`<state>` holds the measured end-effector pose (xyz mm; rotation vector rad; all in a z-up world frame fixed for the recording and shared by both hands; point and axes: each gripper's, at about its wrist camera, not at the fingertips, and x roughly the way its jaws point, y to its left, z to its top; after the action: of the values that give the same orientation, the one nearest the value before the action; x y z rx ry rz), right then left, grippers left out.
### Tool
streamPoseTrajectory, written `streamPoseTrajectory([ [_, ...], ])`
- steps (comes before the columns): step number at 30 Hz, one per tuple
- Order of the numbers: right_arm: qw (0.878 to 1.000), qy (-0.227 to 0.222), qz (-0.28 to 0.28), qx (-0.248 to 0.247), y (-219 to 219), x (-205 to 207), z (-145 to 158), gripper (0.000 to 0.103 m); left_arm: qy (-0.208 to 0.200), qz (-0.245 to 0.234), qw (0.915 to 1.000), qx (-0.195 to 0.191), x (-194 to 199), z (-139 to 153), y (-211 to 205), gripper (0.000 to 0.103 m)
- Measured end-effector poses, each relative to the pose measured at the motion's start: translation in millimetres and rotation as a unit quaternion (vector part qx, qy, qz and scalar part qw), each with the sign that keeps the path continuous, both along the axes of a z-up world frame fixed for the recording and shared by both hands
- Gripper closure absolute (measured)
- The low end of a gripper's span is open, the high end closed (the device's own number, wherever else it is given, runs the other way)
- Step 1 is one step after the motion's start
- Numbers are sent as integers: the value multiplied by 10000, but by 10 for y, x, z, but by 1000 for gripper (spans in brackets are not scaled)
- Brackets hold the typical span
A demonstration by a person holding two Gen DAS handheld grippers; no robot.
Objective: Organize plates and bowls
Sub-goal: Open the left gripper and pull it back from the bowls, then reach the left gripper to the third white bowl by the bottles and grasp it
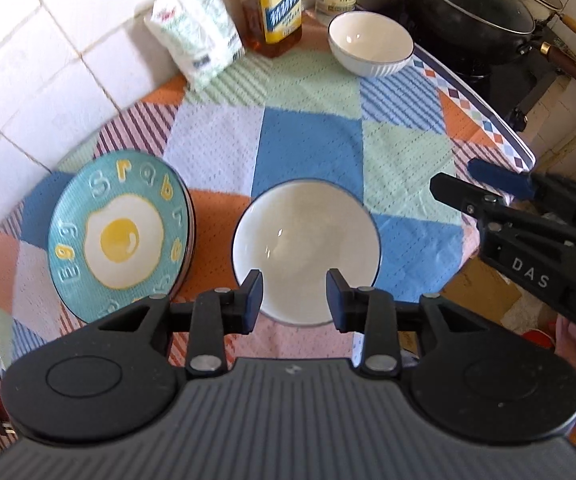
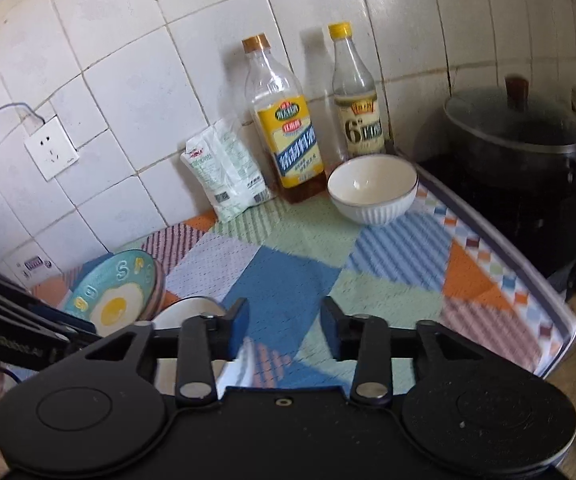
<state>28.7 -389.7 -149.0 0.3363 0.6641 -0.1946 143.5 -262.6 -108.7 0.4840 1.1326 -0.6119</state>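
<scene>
A white bowl [image 1: 306,250] with a dark rim sits on the patchwork cloth [image 1: 308,144] right in front of my left gripper [image 1: 294,300], which is open and empty, its jaws on either side of the bowl's near rim. A teal fried-egg plate [image 1: 117,232] lies on a small stack to the left; it also shows in the right wrist view [image 2: 113,292]. A second white ribbed bowl [image 1: 370,42] stands at the far edge near the bottles [image 2: 372,190]. My right gripper [image 2: 283,330] is open and empty above the cloth; it shows at the right in the left wrist view [image 1: 484,188].
An oil bottle [image 2: 285,128], a vinegar bottle [image 2: 358,100] and a white bag [image 2: 225,168] stand against the tiled wall. A black lidded pot [image 2: 516,128] sits on the stove at the right. The cloth's right edge [image 2: 528,264] drops off the counter.
</scene>
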Motion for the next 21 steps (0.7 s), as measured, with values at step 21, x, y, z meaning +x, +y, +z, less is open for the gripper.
streamPoseTrajectory([
  [21,9944,1,761,-730,-1174,426,-116,28,-303,978,9931,-572,253,187,-1171,53],
])
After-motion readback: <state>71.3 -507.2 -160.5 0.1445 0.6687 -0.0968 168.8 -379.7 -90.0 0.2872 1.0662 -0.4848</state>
